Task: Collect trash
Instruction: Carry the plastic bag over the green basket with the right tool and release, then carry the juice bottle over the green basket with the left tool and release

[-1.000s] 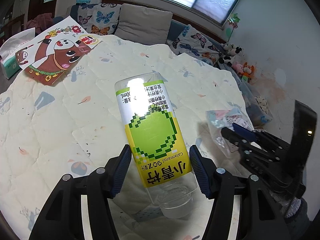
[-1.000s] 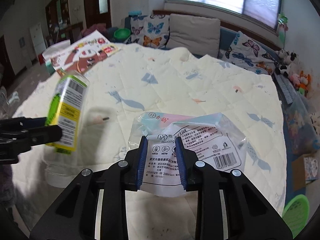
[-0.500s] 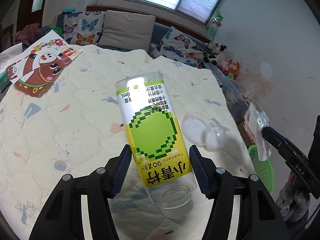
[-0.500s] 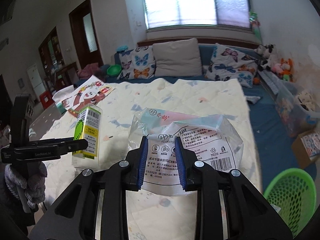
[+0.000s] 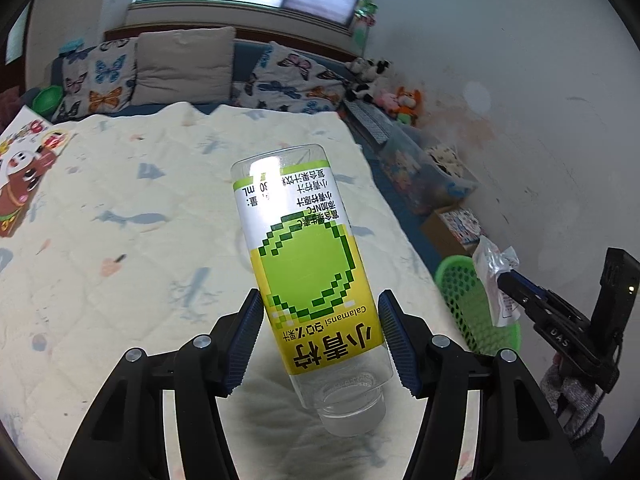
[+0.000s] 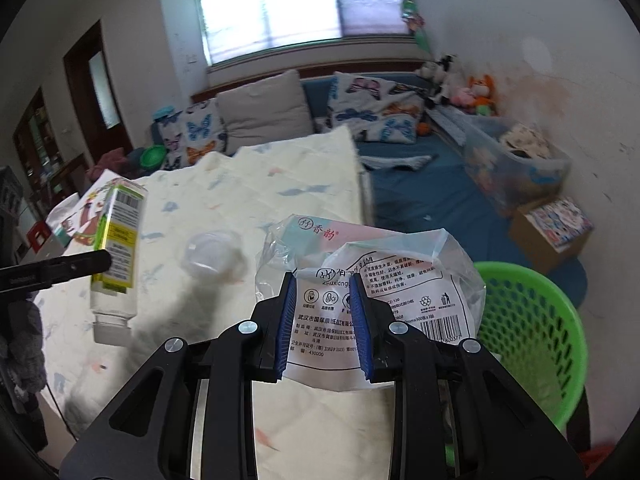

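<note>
My left gripper is shut on an empty clear bottle with a green and yellow label, held neck down above the quilted bed; the bottle also shows in the right wrist view. My right gripper is shut on a crumpled clear plastic tissue wrapper, held above the bed's right edge, left of a green mesh basket. In the left wrist view the wrapper hangs over the basket.
A clear plastic cup lies on the quilt. A cartoon picture book lies at the bed's left. Pillows, plush toys, a storage bin and a cardboard box stand beyond, by the white wall.
Both grippers have swung right, away from the bed's middle toward its right edge. The green basket has come into view beside the wrapper. Both holds are unchanged.
</note>
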`<state>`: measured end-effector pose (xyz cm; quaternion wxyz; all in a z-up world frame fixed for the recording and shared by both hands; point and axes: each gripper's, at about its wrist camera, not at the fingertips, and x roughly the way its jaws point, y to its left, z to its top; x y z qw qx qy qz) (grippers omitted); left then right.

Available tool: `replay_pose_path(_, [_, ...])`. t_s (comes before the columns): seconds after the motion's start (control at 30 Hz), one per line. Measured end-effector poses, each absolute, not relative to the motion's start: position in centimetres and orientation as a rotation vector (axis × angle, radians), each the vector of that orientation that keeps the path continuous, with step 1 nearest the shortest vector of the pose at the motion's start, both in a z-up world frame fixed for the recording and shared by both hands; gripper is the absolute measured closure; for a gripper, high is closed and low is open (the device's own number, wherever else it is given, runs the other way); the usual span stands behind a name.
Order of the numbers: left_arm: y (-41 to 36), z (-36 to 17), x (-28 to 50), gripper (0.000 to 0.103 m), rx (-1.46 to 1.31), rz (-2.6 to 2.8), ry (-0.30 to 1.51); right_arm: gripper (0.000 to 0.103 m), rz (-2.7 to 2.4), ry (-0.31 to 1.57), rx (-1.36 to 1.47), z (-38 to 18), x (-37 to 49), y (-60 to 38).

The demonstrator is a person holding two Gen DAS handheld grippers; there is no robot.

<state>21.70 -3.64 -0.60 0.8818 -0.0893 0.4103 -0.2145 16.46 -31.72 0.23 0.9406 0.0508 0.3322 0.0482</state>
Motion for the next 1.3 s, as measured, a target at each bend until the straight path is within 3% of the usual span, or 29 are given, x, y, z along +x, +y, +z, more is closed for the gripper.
replay_pose_path(0.37, [-13.4,-0.1,22.0,0.046,-0.09,-0.568,0.881,0.074,-0.106,0.725,0.174,-2.8,14.3,-41.9])
replay_pose_path(0.53, [-17.6,0.0,22.0,0.046,-0.054,-0.62,0.894,0.062,-0.164,0.73,0.2,-3.6,13.2,-44.6])
replay_pose_path(0.7, [-21.6,-0.4,21.5,0.046,-0.012,-0.671,0.91,0.06,-0.178,0.712,0.228,-3.5,11.2,-46.3])
replay_pose_path(0.93, [-26.5,-1.8,21.4,0.046,0.045,-0.722,0.952,0.047,-0.192,0.67,0.235,-2.4,8.4,-47.4])
replay_pose_path(1.3, [-32.2,-4.1,21.4,0.045,0.063,-0.783,1.003,0.045,-0.22,0.64,0.26,-2.2,5.7,-48.5])
